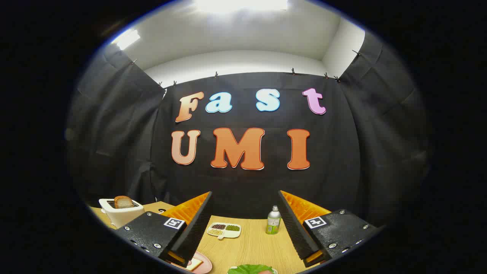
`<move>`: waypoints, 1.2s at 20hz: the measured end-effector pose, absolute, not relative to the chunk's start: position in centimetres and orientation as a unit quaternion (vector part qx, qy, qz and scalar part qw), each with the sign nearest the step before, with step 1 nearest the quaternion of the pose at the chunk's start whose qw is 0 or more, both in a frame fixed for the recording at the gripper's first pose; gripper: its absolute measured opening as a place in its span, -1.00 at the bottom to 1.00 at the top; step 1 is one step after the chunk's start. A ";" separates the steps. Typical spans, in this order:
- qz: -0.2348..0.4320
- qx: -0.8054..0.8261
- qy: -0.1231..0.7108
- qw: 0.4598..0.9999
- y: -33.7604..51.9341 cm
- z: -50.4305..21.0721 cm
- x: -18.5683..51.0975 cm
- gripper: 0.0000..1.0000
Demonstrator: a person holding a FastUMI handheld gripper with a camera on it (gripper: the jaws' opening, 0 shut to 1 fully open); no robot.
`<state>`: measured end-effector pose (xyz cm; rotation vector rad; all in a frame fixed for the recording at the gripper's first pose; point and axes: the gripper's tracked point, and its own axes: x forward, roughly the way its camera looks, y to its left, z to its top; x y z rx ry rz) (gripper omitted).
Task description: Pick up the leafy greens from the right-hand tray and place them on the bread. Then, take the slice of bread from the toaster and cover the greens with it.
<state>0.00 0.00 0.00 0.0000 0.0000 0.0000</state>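
The claw (245, 228) is held above the surface (251, 243), level and facing the back wall, its two fingers (196, 228) spread wide apart with nothing between them. The wooden surface runs forward between the fingers to its far edge at the wall (open room lies there). A white toaster (120, 213) stands beyond the left finger near the surface's left edge, with a slice of bread (123, 201) upright in its slot. A pink plate (203, 264) lies under the left fingertip, carrying bread (194, 263). The leafy greens (250, 269) lie low between the fingers. A divided dish (223, 230) and a small bottle (273, 220) stand further ahead, well apart.
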 end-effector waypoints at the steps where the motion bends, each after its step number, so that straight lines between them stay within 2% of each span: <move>1: -0.002 -0.002 0.000 1.000 -0.1 0.1 0.0 0.97; 15: 0.006 0.005 0.009 1.000 0.5 0.6 0.3 0.97; 20: -0.013 -0.005 0.032 0.999 -0.7 -0.1 0.4 0.97; 24: 0.000 -0.010 0.078 0.997 -0.2 -2.3 0.6 0.97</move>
